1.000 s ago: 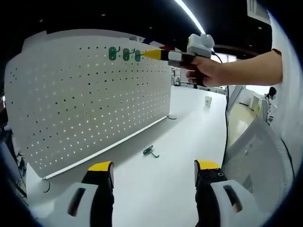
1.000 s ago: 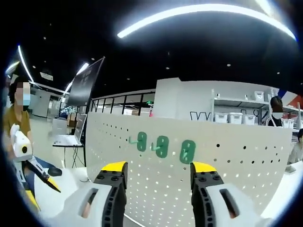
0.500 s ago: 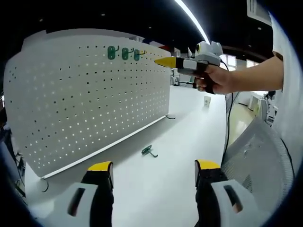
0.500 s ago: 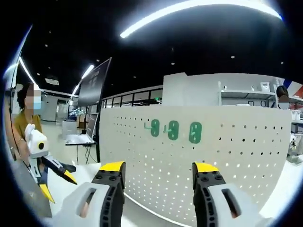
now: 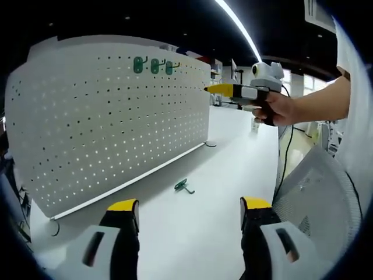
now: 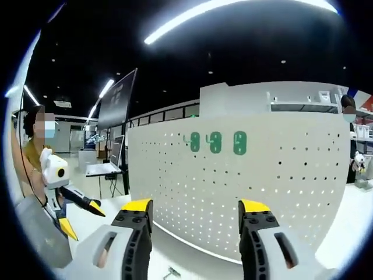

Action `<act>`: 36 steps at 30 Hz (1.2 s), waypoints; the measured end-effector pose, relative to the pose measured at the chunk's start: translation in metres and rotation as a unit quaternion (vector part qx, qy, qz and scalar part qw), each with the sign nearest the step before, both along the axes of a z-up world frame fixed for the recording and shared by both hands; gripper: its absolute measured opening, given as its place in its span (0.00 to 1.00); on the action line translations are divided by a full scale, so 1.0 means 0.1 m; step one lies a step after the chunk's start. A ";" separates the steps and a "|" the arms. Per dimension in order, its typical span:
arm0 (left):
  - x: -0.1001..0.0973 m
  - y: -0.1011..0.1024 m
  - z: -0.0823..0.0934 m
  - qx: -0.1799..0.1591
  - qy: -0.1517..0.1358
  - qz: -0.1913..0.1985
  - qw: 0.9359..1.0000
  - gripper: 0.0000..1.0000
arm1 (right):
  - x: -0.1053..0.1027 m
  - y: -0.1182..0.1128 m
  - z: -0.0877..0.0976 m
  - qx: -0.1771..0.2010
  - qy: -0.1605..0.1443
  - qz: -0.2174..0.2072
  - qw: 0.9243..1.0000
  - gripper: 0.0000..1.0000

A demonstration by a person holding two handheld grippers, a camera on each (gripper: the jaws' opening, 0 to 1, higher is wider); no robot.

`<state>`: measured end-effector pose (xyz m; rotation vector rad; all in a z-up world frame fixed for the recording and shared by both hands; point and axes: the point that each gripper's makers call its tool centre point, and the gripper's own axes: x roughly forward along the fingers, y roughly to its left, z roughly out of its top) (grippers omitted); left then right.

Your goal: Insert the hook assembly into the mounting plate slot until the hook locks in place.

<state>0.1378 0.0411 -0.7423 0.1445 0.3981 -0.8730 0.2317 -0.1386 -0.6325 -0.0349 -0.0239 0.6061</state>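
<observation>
A white pegboard (image 5: pixel 111 116) stands ahead of the left gripper (image 5: pixel 189 213), whose jaws are spread wide and empty. Three green hooks (image 5: pixel 153 65) hang near the board's top. A loose green hook (image 5: pixel 183 186) lies on the white table (image 5: pixel 192 233) beyond the jaws. Upper right, a hand (image 5: pixel 274 108) holds the right gripper (image 6: pixel 192 213), jaws wide, empty.

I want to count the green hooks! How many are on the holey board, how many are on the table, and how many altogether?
Green hooks on the pegboard: 3
Green hooks lying on the table: 1
Total: 4
</observation>
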 end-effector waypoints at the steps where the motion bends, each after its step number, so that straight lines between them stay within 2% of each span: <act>1: 0.00 0.00 0.00 -0.002 0.000 0.001 1.000 0.73 | -0.02 0.00 -0.03 -0.001 0.003 0.000 1.000 0.57; 36: -0.01 0.04 -0.04 -0.009 0.007 0.007 1.000 0.73 | -0.54 -0.11 -0.56 -0.006 0.077 0.048 0.996 0.57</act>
